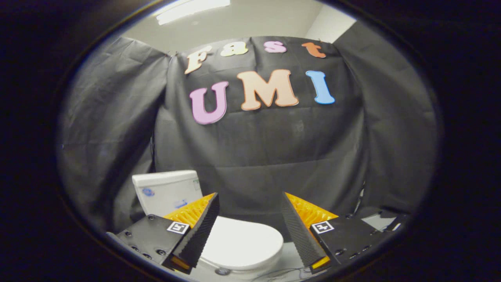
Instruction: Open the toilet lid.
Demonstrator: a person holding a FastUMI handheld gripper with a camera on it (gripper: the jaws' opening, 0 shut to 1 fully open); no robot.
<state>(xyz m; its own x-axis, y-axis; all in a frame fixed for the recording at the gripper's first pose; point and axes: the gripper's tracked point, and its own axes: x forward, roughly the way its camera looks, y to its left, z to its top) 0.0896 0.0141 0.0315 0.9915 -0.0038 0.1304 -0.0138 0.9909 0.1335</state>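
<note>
A white toilet stands low ahead of me, its lid [240, 244] lying flat and closed over the bowl. Behind the lid rises the white tank [166, 192], partly covered by my left finger. My gripper [250, 203] hovers above the toilet with its fingers wide apart and nothing between them. The lid shows in the gap between the fingers, below and a little left of the midline. The left finger [199, 231] overlaps the lid's near left part; the right finger [299, 231] sits to the right of the lid's rounded front edge.
Black cloth walls close in the booth behind and on both sides of the toilet. A thin cable [285, 271] runs on the pale floor by the lid's front. A dark object [381, 219] lies low at the right beyond my right finger.
</note>
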